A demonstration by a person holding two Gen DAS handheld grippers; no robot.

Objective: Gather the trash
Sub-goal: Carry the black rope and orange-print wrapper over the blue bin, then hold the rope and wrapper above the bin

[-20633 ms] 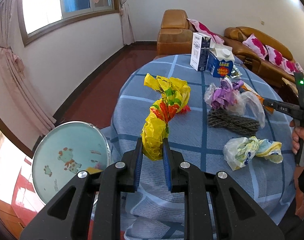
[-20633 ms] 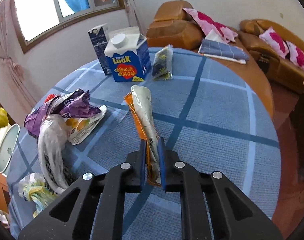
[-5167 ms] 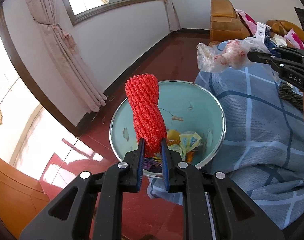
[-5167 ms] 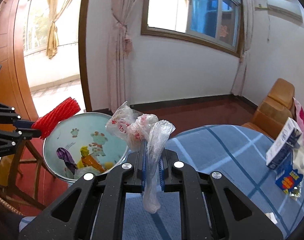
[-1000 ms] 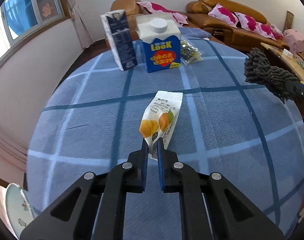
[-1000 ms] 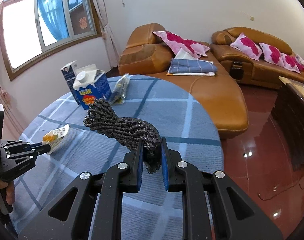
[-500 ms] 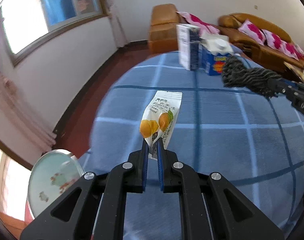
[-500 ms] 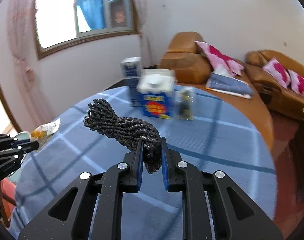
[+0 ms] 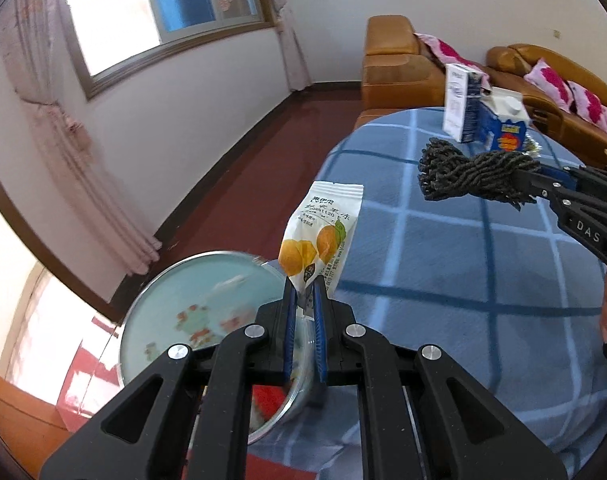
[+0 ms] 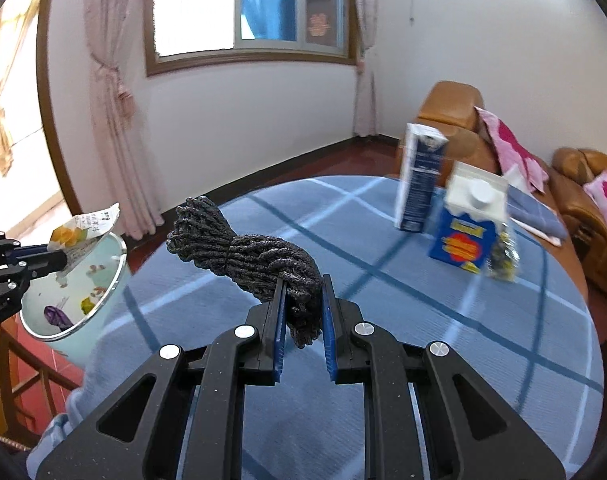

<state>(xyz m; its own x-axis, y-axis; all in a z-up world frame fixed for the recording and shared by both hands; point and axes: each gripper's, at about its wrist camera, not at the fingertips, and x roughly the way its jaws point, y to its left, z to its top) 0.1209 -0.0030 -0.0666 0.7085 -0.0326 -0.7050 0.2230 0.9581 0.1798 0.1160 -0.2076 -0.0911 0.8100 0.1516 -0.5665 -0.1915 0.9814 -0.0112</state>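
My left gripper [image 9: 303, 300] is shut on a white snack wrapper [image 9: 323, 232] with orange fruit printed on it. It holds the wrapper over the near rim of a pale green trash bin [image 9: 183, 300] that stands beside the table. The bin [image 10: 71, 292] holds several pieces of trash. My right gripper [image 10: 302, 300] is shut on a dark grey rope bundle [image 10: 243, 256] and holds it above the blue checked tablecloth [image 10: 423, 340]. The rope bundle [image 9: 471, 176] and the right gripper [image 9: 543, 188] also show in the left wrist view, right of the wrapper. The left gripper [image 10: 65, 260] with the wrapper [image 10: 85, 228] shows at the left of the right wrist view.
A tall blue-and-white carton [image 10: 419, 176], a blue milk carton [image 10: 467, 228] and a small clear packet [image 10: 503, 252] stand at the table's far side. Brown sofas with pink cushions [image 9: 543, 80] lie beyond. Curtains [image 9: 63, 140] and dark red floor are to the left.
Both grippers have swung left toward the bin. The left gripper now holds the wrapper over the bin's rim. The right gripper with the rope has followed above the table.
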